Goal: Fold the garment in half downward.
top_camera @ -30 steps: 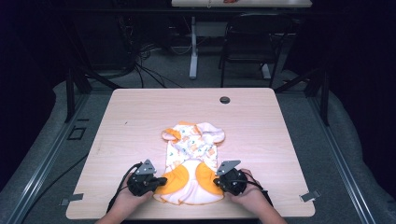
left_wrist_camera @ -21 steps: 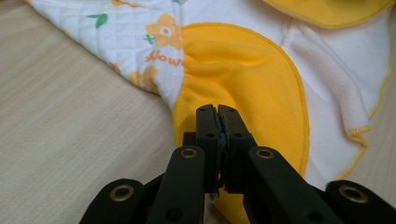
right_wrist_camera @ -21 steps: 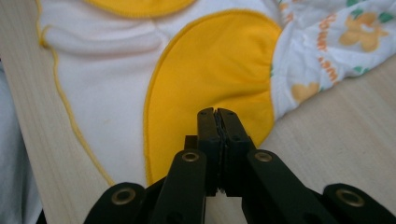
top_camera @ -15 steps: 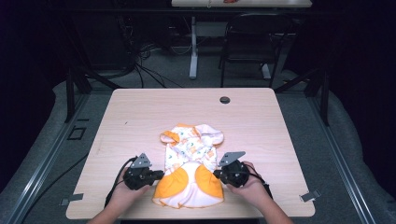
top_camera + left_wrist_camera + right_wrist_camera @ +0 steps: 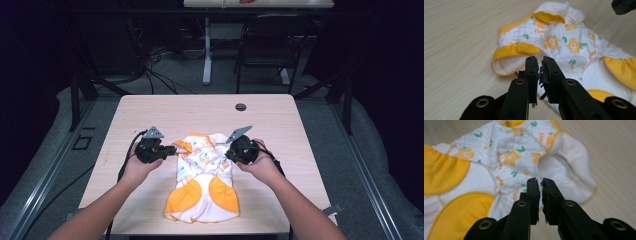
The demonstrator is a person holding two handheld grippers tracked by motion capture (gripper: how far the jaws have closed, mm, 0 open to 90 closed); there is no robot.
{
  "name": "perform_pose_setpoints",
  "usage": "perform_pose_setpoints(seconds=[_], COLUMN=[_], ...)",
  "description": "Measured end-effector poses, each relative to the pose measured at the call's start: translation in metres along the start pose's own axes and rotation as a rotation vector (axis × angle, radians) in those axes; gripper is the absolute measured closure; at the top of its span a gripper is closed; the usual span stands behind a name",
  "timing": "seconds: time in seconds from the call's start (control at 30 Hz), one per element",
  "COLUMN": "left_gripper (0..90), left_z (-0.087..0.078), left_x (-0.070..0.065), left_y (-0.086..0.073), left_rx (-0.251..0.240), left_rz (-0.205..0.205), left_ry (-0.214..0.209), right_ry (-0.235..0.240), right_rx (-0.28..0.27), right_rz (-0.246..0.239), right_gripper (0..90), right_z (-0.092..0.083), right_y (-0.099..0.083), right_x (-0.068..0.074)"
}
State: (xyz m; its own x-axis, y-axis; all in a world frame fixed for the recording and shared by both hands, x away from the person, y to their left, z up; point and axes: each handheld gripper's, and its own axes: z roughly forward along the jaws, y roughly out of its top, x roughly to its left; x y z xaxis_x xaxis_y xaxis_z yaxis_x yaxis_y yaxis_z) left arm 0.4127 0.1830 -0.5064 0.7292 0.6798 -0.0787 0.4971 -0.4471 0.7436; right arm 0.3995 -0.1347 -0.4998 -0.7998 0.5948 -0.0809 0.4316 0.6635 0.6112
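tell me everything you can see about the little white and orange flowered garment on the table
The small white quilted garment with orange flowers and green leaves lies flat on the light wooden table, near its front edge. It has an orange-lined collar at the far end, orange-edged short sleeves, and two big orange panels at the near end. The fabric looks soft and padded, slightly rumpled. The left gripper and right gripper sit at its two sleeves, jaws nearly closed; whether they pinch cloth is unclear.

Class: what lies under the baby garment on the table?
The garment lies flat on the wooden table. Bare tabletop shows all round it; whatever might sit beneath the cloth is covered.
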Motion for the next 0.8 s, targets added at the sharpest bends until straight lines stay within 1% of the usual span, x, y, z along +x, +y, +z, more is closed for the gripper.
perform_pose_setpoints(seconds=[0.03,0.07,0.1,0.13,0.2,0.23,0.27,0.3,0.33,0.37,0.4,0.43,0.47,0.5,0.53,0.57,0.6,0.63,0.67,0.7,0.73,0.77,0.8], left_gripper=[82.0,81.6,80.9,80.3,79.3,78.7,77.8,77.2,76.0,75.0,74.3,73.2,72.1,71.2,70.3,69.0,68.2,67.2,66.8,65.7,64.7,64.7,63.0], left_z=[0.002,0.006,0.006,0.011,0.017,0.017,0.025,0.025,0.034,0.038,0.042,0.042,0.052,0.052,0.058,0.058,0.065,0.065,0.070,0.070,0.072,0.075,0.079], left_x=[0.002,0.006,0.006,0.010,0.015,0.015,0.019,0.019,0.022,0.023,0.025,0.025,0.029,0.029,0.032,0.032,0.036,0.036,0.039,0.039,0.041,0.043,0.046], left_y=[0.005,0.013,0.013,0.020,0.026,0.026,0.030,0.030,0.032,0.032,0.033,0.033,0.034,0.034,0.035,0.035,0.035,0.035,0.033,0.033,0.032,0.031,0.028], left_rx=[0.003,0.007,0.007,0.009,0.014,0.014,0.021,0.021,0.021,0.020,0.030,0.030,0.042,0.042,0.049,0.049,0.034,0.034,0.042,0.042,0.051,0.062,0.068], left_rz=[0.008,0.029,0.029,0.039,0.036,0.036,0.031,0.031,0.031,0.024,0.023,0.023,0.013,0.013,0.004,0.004,-0.013,-0.013,-0.020,-0.020,-0.022,-0.022,-0.035], left_ry=[0.012,0.030,0.030,0.046,0.060,0.060,0.060,0.060,0.066,0.074,0.075,0.075,0.071,0.071,0.052,0.052,0.047,0.047,0.053,0.053,0.055,0.059,0.068], right_ry=[-0.020,-0.027,-0.038,-0.046,-0.055,-0.055,-0.054,-0.054,-0.045,-0.050,-0.052,-0.052,-0.051,-0.051,-0.052,-0.052,-0.050,-0.044,-0.048,-0.048,-0.052,-0.052,-0.071], right_rx=[0.019,0.028,0.038,0.042,0.054,0.054,0.060,0.060,0.057,0.071,0.078,0.078,0.088,0.088,0.097,0.097,0.101,0.077,0.095,0.095,0.097,0.097,0.088], right_rz=[-0.013,-0.014,-0.021,-0.019,-0.018,-0.018,-0.009,-0.009,0.003,-0.002,0.000,0.000,0.013,0.013,0.021,0.021,0.037,0.065,0.052,0.052,0.066,0.066,0.076], right_gripper=[82.4,82.3,81.7,81.3,80.5,80.5,79.4,79.4,78.1,77.4,76.7,76.7,75.6,75.6,74.4,74.4,73.2,72.2,71.4,71.4,68.8,68.8,66.1], right_z=[0.004,0.006,0.008,0.011,0.016,0.016,0.023,0.023,0.032,0.036,0.039,0.039,0.049,0.049,0.056,0.056,0.063,0.069,0.070,0.070,0.075,0.075,0.080], right_y=[0.010,0.014,0.018,0.021,0.027,0.027,0.034,0.034,0.039,0.041,0.043,0.043,0.045,0.045,0.047,0.047,0.047,0.046,0.047,0.047,0.047,0.047,0.047], right_x=[-0.008,-0.011,-0.015,-0.018,-0.024,-0.024,-0.032,-0.032,-0.037,-0.040,-0.042,-0.042,-0.046,-0.046,-0.050,-0.050,-0.053,-0.053,-0.054,-0.054,-0.057,-0.057,-0.060])
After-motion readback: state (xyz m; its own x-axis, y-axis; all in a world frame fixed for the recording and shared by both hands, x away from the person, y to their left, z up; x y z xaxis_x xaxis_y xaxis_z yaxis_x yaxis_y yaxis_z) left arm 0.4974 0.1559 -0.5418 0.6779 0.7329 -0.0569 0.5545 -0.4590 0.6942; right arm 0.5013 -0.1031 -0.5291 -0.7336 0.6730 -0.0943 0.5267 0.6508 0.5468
